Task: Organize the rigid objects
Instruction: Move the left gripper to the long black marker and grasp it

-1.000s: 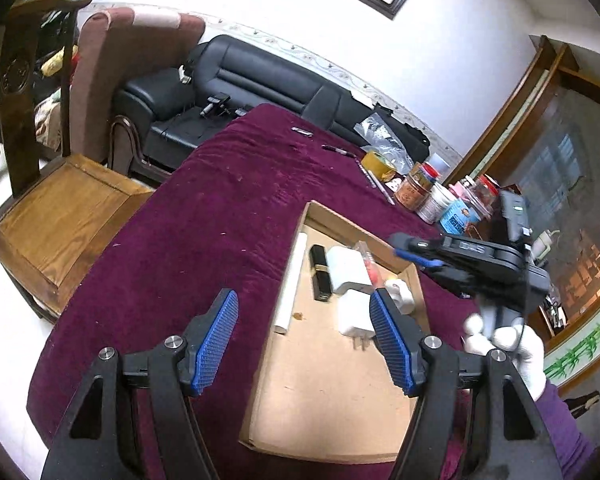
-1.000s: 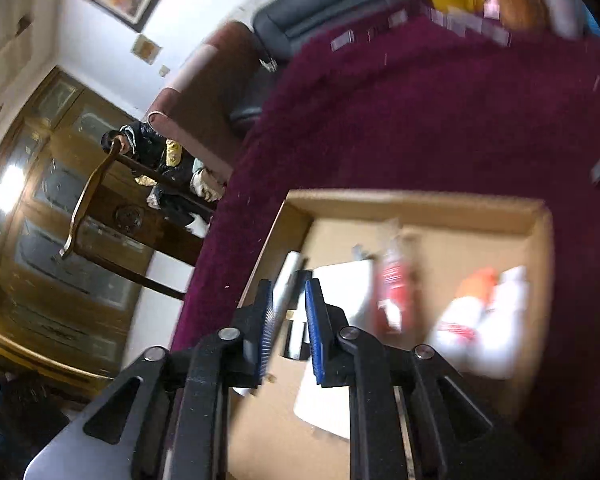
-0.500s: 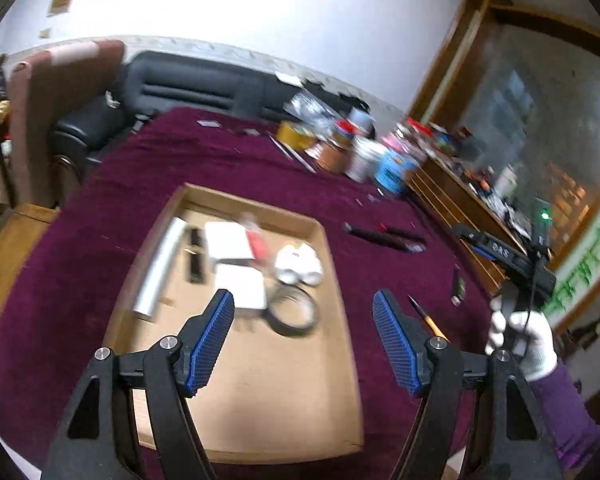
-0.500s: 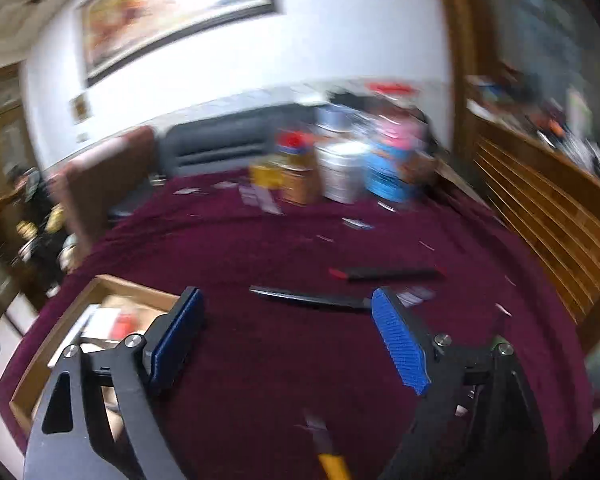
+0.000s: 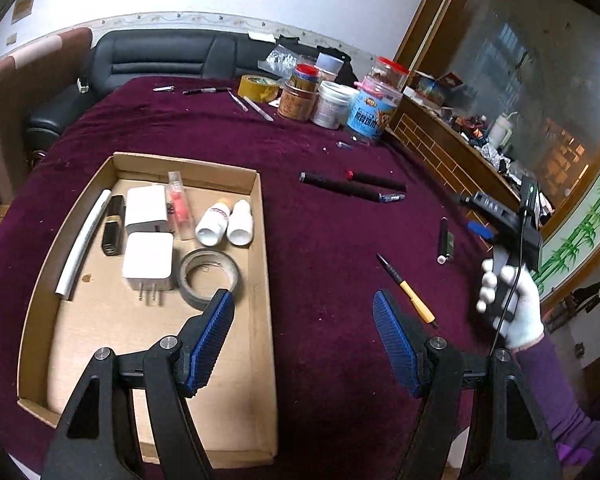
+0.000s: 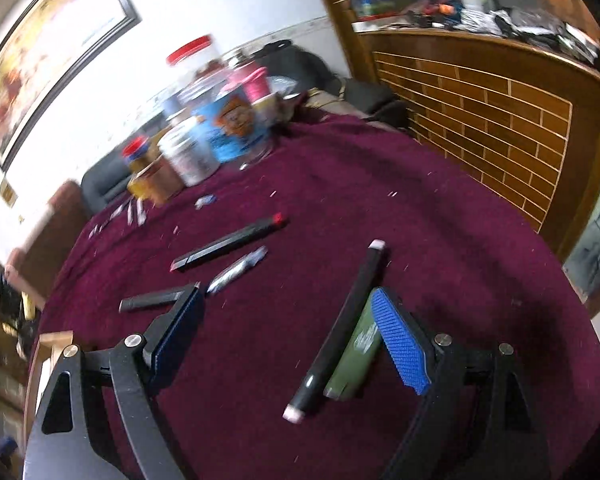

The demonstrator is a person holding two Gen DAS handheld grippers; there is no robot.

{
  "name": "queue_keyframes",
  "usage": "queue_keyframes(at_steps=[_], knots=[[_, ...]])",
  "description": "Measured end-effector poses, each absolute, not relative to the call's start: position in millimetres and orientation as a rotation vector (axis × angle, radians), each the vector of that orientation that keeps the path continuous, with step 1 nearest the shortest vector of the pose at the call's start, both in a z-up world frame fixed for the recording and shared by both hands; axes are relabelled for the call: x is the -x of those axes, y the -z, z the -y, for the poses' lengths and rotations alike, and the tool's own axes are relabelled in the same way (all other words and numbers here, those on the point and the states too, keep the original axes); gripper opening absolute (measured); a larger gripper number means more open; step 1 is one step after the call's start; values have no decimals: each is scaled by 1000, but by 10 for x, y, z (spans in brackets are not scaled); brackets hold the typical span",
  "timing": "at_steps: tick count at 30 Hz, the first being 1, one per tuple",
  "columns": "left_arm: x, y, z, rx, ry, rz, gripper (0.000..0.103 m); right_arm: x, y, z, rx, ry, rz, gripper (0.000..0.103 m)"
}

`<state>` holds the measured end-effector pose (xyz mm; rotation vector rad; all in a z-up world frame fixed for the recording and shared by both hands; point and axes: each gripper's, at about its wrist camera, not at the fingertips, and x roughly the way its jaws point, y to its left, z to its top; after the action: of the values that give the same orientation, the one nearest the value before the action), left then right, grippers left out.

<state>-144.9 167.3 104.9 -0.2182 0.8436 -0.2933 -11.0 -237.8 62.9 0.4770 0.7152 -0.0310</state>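
Observation:
A cardboard tray lies on the purple cloth and holds two white chargers, a grey tape roll, two white bottles, a white tube and a black lipstick. My left gripper is open and empty, straddling the tray's right rim. My right gripper is open, low over a black stick and a green lighter, which lie between the jaws close to the right pad. A white-gloved hand holds the right gripper at the table's right side.
Loose on the cloth are a yellow pen, two black markers, a black knife with a red end and a silver pen. Jars and tins crowd the far edge. A wooden cabinet stands right.
My right gripper has opened and swung from the tray across to the table's right side, over the black stick and lighter. The left gripper's view has shifted right along the tray.

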Motion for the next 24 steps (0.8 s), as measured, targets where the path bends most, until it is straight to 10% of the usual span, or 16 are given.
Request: queue_keyframes(at_steps=[24], knots=[[-685,-555,-505,-50,443,-1059,66,-183,-297,2940,-675,46,-711,86]])
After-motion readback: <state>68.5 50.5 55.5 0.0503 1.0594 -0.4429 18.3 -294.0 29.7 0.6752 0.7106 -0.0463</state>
